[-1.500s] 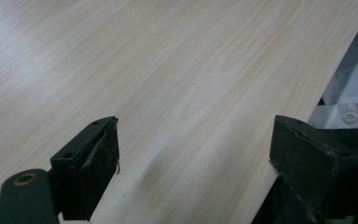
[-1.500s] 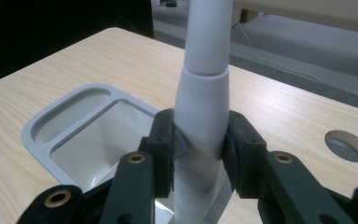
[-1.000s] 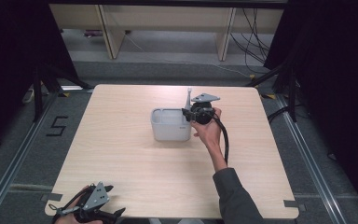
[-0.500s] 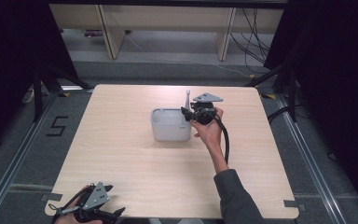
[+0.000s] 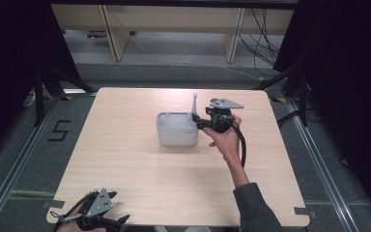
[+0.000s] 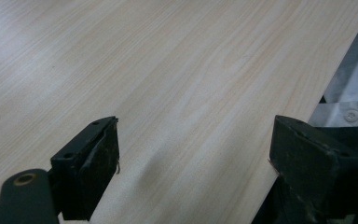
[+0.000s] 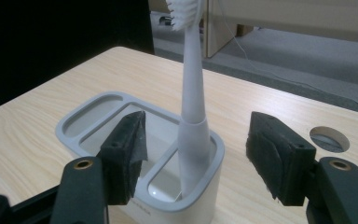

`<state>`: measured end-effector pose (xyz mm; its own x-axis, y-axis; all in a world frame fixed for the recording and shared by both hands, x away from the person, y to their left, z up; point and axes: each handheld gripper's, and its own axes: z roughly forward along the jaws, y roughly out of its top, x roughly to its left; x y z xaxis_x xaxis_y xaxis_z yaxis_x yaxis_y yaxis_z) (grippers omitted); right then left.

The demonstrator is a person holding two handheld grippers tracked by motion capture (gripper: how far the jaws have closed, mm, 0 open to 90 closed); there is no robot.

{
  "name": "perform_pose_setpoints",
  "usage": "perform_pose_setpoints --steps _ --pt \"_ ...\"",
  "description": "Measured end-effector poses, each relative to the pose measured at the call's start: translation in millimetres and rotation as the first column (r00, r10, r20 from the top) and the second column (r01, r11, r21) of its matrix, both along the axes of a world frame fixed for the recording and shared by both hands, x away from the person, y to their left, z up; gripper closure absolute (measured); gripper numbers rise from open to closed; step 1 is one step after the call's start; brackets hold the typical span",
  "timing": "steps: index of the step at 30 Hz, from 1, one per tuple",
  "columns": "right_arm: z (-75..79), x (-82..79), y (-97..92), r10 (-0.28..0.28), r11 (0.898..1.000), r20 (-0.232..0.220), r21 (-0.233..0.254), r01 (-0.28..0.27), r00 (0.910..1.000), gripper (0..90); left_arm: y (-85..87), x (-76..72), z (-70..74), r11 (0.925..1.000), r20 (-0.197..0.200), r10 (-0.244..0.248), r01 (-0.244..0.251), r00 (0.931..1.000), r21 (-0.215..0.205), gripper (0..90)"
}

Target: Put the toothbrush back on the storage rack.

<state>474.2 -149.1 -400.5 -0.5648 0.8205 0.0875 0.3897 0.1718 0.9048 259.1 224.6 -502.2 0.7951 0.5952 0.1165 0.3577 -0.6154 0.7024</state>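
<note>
Forward, right tool (image 7: 193,154) astride upright toothbrush (image 7: 192,102).

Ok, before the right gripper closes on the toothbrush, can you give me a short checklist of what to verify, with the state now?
1. Right gripper open: ok, its fingers stand apart.
2. Toothbrush between the fingers: ok, its handle rises in the gap.
3. Toothbrush upright in the holder: ok, it stands in the small end compartment, bristles up.
4. Fingers clear of the holder rim: cannot tell, one finger overlaps the rim in the right gripper view.
5. Left gripper out of the way: ok, open over bare table at the near edge.
</note>
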Motion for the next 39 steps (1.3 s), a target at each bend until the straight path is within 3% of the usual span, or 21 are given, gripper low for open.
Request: perform_pose_setpoints --steps 4,5,6,7,8,11,13,15,16,17,19,20,21,26,27,31,32,33,35,36,39 --pt "-0.6 -3.4 -2.3 0.014 1.0 -0.003 -0.001 -0.014 0.9999 38.0 -0.1 -0.3 -0.3 1.0 0.001 -0.002 0.002 1.0 -0.004 15.7" --pt "-1.1 -3.6 -3.3 0.023 1.0 0.02 -0.01 -0.023 0.9995 37.9 0.1 0.0 -0.5 1.0 0.003 0.001 -0.001 1.0 -0.007 15.7" --pt "-0.2 -7.1 -3.7 0.01 1.0 -0.002 -0.004 -0.01 0.9999 37.8 0.2 -0.3 -0.2 0.9999 0.002 0.001 -0.001 1.0 -0.013 15.7" --pt "-0.9 -7.9 -5.2 0.014 1.0 0.015 -0.015 -0.014 0.9998 37.8 0.0 -0.5 -0.2 0.9999 0.001 0.0 0.0 1.0 -0.015 15.6" --pt "-1.8 -9.9 -4.7 0.016 1.0 0.002 0.004 -0.016 0.9999 37.7 0.3 -0.4 -0.1 1.0 -0.003 -0.007 0.007 1.0 -0.007 15.6" --pt "-4.1 -14.4 -5.0 0.013 1.0 0.009 -0.009 -0.013 0.9999 37.0 0.5 0.3 0.3 1.0 -0.007 -0.007 0.007 0.9999 0.003 15.7" --pt "-4.8 -16.4 -6.6 0.024 1.0 0.023 -0.01 -0.024 0.9995 36.8 -0.7 -1.0 0.0 0.9998 -0.005 0.003 -0.003 1.0 -0.019 15.7" --pt "-4.5 -20.8 -6.6 0.02 1.0 0.007 0.001 -0.02 0.9998 36.6 0.2 -0.4 0.1 1.0 -0.002 -0.004 0.004 1.0 0.0 15.6" --pt "-4.4 -20.0 -8.0 0.032 0.999 0.031 -0.018 -0.031 0.999 36.5 0.3 0.1 -0.2 1.0 -0.001 -0.003 0.003 1.0 0.002 15.7" --pt "-4.1 -22.2 -7.5 0.024 1.0 0.011 -0.001 -0.024 0.9997 36.5 0.3 0.2 0.0 1.0 0.0 -0.002 0.002 1.0 0.004 15.7" --pt "-3.6 -23.6 -8.6 0.033 0.999 0.024 -0.007 -0.033 0.9992 36.3 -0.2 -0.4 0.0 1.0 0.0 -0.001 0.001 1.0 -0.004 15.6" --pt "-3.3 -26.1 -7.8 0.02 1.0 0.006 0.005 -0.02 0.9998 36.2 -0.5 -0.6 -0.4 1.0 0.001 0.002 -0.002 1.0 -0.009 15.7" --pt "-3.2 -26.4 -8.6 0.027 1.0 0.022 -0.012 -0.027 0.9994 36.0 -0.6 -1.3 -0.3 0.9999 0.002 0.007 -0.007 1.0 -0.014 15.7" --pt "-4.9 -32.4 -9.8 0.039 0.999 0.017 -0.033 -0.038 0.9991 34.3 0.0 -1.1 0.4 0.9998 -0.003 0.0 0.0 1.0 -0.019 15.6" --pt "-5.5 -34.0 -9.3 0.04 0.999 0.012 -0.013 -0.04 0.9991 34.2 0.2 -0.9 0.5 0.9999 -0.003 0.0 0.0 1.0 -0.017 15.7" --pt "-6.0 -37.8 -11.8 0.044 0.999 0.015 -0.018 -0.044 0.9989 33.3 -0.5 -2.1 0.0 0.9994 -0.008 0.012 -0.012 0.9999 -0.032 15.7" --pt "-6.4 -39.9 -11.4 0.045 0.999 -0.008 -0.004 -0.045 0.9989 33.0 -0.1 -1.1 0.2 0.9997 -0.001 0.0 0.0 1.0 -0.022 15.7" --pt "-6.6 -40.3 -12.7 0.048 0.999 0.002 -0.013 -0.048 0.9988 32.9 0.2 -0.8 0.5 0.9999 -0.002 0.001 -0.001 1.0 -0.016 15.7" --pt "-8.3 -41.8 -12.8 0.056 0.998 -0.012 0.01 -0.056 0.9983 32.7 0.0 -0.6 0.7 0.9997 0.0 0.006 -0.006 1.0 -0.022 15.6" --pt "-8.3 -43.0 -13.4 0.054 0.999 -0.016 0.003 -0.054 0.9984 32.4 -0.6 -1.3 0.3 0.9993 0.0 0.003 -0.003 1.0 -0.036 15.6" --pt "-10.3 -45.8 -13.3 0.051 0.999 -0.006 0.0 -0.051 0.9987 32.1 0.5 0.1 0.7 0.9997 0.015 -0.006 0.006 0.9999 -0.023 15.7"
